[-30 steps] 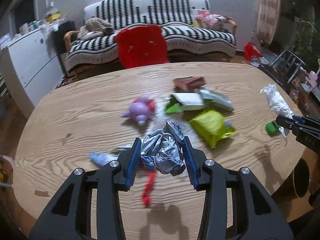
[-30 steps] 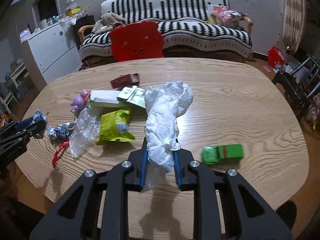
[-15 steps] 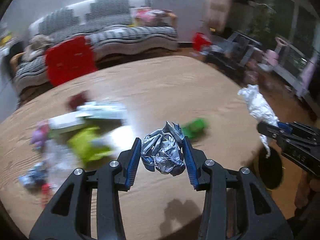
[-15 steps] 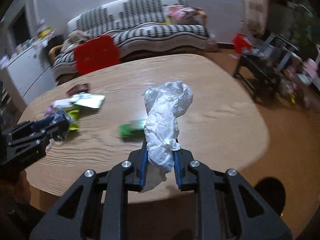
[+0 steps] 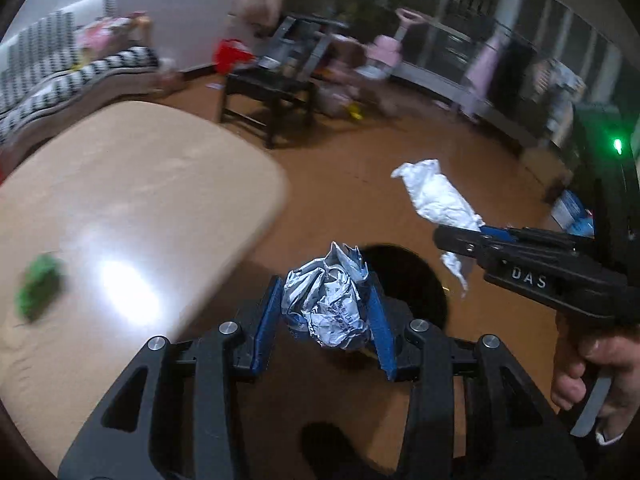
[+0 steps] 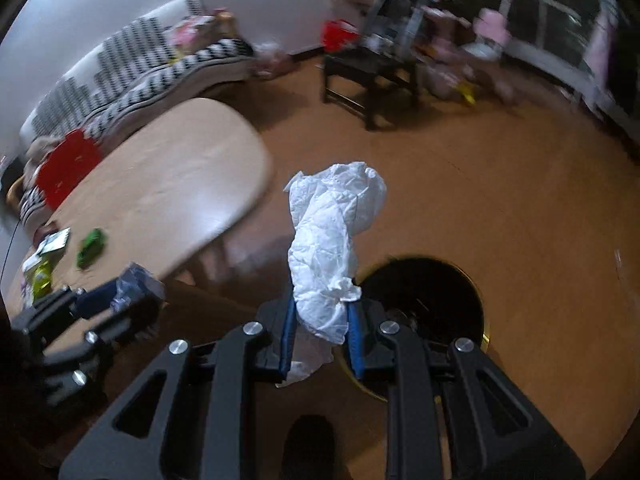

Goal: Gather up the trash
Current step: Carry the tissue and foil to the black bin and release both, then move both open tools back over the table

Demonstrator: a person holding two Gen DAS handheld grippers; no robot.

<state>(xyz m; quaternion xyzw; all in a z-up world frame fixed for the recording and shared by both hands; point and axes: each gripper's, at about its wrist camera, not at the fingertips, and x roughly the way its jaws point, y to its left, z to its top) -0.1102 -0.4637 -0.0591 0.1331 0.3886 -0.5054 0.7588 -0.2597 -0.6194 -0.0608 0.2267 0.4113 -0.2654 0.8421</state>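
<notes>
Both grippers have swung off the worktop (image 5: 140, 184) to the bin (image 6: 448, 284) on the floor; the left gripper (image 5: 326, 312) pinches the foil wad (image 5: 328, 304) beside its rim; the right gripper (image 6: 322, 332) clamps the white wrapper (image 6: 332, 240) above it. Release looks next; more litter remains on the worktop.

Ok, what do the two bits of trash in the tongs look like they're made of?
The crumpled wrapper in the left tongs looks like metallised foil film: silvery, shiny, sharp creases, faint print. The white wad in the right tongs looks like thin plastic film, possibly a bag: slightly translucent, fine wrinkles.
</notes>
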